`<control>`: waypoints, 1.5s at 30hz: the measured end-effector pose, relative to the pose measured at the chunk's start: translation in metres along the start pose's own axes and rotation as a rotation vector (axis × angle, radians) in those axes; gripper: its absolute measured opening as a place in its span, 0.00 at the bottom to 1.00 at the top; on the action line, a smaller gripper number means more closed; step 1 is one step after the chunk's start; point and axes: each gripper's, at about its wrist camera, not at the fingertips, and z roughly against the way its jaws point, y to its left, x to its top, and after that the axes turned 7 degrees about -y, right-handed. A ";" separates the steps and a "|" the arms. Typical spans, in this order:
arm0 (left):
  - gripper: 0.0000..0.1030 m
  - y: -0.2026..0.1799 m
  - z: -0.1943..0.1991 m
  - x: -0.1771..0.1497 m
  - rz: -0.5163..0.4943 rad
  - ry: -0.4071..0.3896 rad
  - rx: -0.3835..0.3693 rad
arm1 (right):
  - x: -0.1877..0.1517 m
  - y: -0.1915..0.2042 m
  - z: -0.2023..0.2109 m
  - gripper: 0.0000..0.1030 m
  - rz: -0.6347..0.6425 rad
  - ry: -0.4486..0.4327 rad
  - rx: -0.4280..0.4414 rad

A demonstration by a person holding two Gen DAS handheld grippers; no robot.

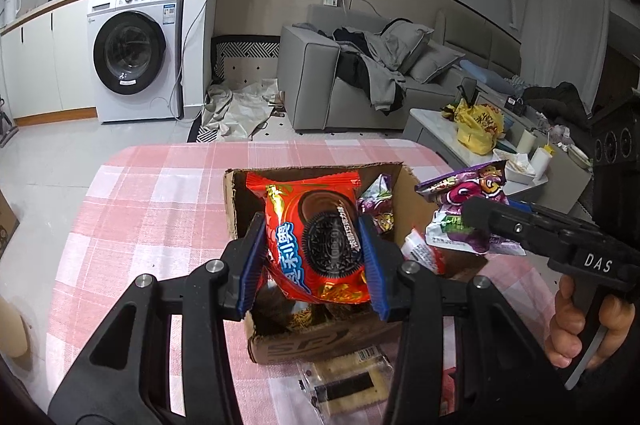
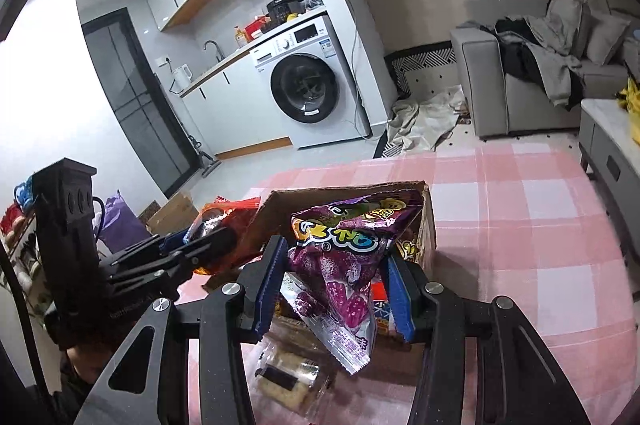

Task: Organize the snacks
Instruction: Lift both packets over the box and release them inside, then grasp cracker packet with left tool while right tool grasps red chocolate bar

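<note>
My left gripper point(image 1: 314, 257) is shut on a red Oreo packet point(image 1: 316, 233), held above an open cardboard box point(image 1: 240, 209) on the pink checked tablecloth. Inside the box lie several other snack packets point(image 1: 378, 209). My right gripper point(image 2: 334, 285) is shut on a purple snack bag point(image 2: 344, 265), also over the box point(image 2: 426, 221). From the left wrist view, the right gripper point(image 1: 486, 221) comes in from the right with the purple bag point(image 1: 464, 197). The right wrist view has the left gripper point(image 2: 208, 241) at its left with the red packet point(image 2: 232, 217).
A clear-wrapped biscuit pack point(image 1: 348, 385) lies on the tablecloth point(image 1: 140, 209) in front of the box, seen as the biscuit pack point(image 2: 288, 381) in the right wrist view. A hand point(image 1: 576, 329) grips the right tool's handle. A sofa point(image 1: 360, 77), washing machine point(image 1: 134, 49) and low side table point(image 1: 492, 145) stand beyond.
</note>
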 end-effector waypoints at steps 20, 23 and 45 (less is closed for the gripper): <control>0.44 0.004 -0.060 -0.016 -0.046 0.075 0.031 | -0.005 -0.008 -0.061 0.64 0.055 0.050 -0.023; 0.65 0.005 -0.050 -0.015 -0.041 0.065 0.052 | -0.004 -0.008 -0.046 0.81 0.064 0.010 -0.037; 1.00 0.018 0.081 -0.074 0.005 0.013 0.099 | -0.060 -0.003 0.032 1.00 0.070 0.076 -0.097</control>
